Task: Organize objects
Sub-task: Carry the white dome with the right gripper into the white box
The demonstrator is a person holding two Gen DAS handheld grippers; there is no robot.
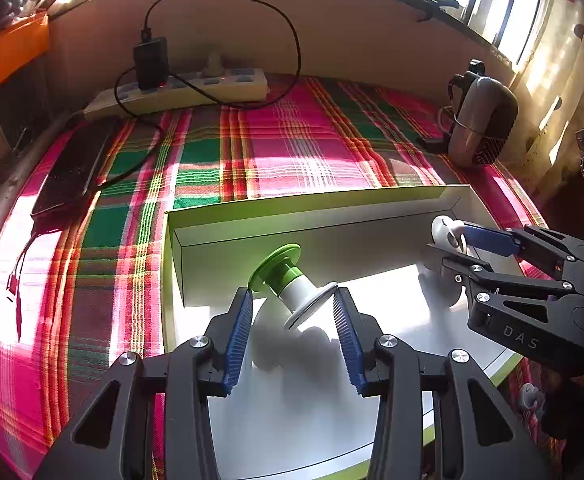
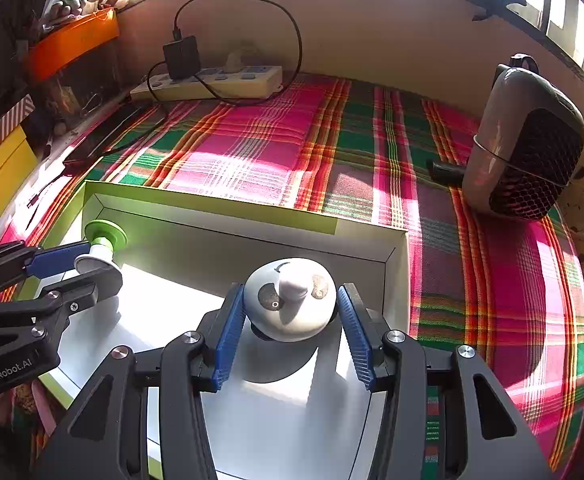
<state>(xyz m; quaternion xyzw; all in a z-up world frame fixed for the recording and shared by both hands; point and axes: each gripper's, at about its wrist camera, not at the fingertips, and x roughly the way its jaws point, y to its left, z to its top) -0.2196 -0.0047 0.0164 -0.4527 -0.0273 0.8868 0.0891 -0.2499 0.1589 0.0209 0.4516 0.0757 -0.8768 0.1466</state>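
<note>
Green-flanged, the white spool-shaped toy [image 1: 289, 282] is clamped at its 2 end discs by the left gripper [image 1: 292, 300], jaws about half spread, low inside the shallow white cardboard box [image 1: 312, 210] on the plaid cloth [image 1: 271, 148]. Likewise half spread, the right gripper [image 2: 290, 304] clasps a white round panda-faced toy [image 2: 289, 300] over the box's opposite end. Judged step: depositing both items; next, each needs lowering onto the box floor, then the jaws parted.
</note>
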